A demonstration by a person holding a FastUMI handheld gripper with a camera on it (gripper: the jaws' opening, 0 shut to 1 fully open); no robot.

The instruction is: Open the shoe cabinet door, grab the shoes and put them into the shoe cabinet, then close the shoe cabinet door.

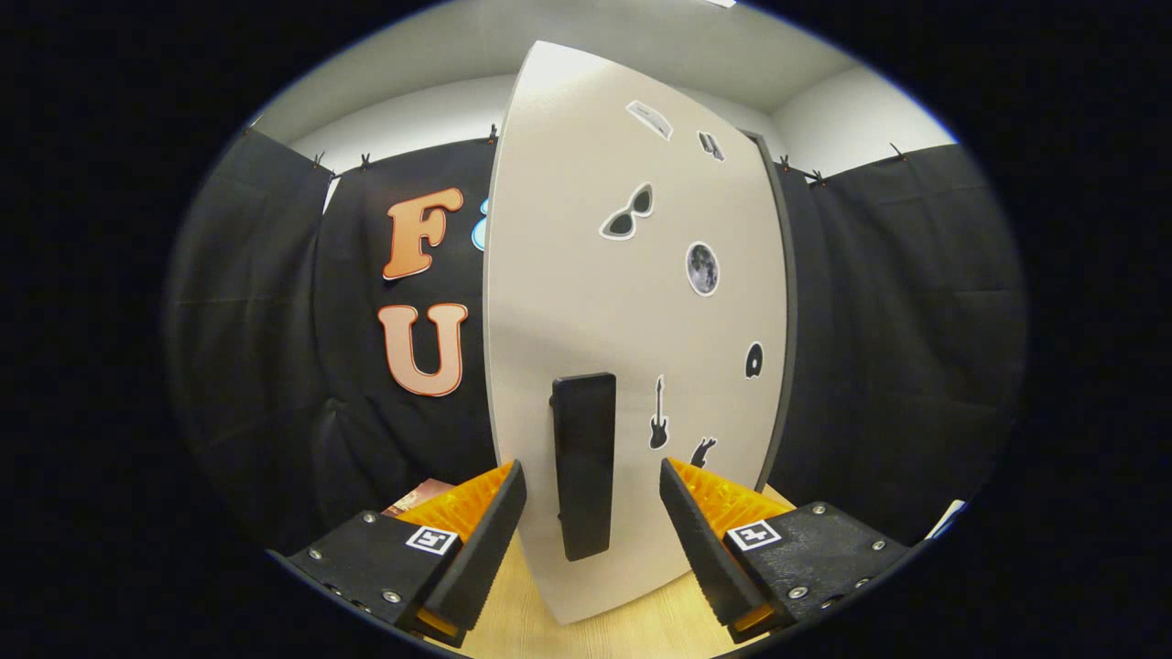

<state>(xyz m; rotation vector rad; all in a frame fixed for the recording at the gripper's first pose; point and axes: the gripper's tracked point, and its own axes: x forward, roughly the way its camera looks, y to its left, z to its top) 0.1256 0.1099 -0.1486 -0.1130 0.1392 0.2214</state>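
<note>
— Gripper (592,499) state?
— Spread wide, ribbed orange fingers (476,502) flanking the black rectangular handle (583,462), neither touching it.
— And the shoe cabinet door (632,302)?
— Smooth pale panel just ahead, dotted with small stickers (702,268), standing on a light wood floor (604,631).

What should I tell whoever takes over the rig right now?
Gripper: jaws open, one on each side of the black door handle, not pressing it.
Shoe cabinet door: pale, with stickers, handle just ahead between the jaws; whether it is fully shut cannot be told.
Wooden surface lies below.
Done: gripper lined up on the handle.
Left: grip the handle, open the door, put the shoes in, close the door.
</note>
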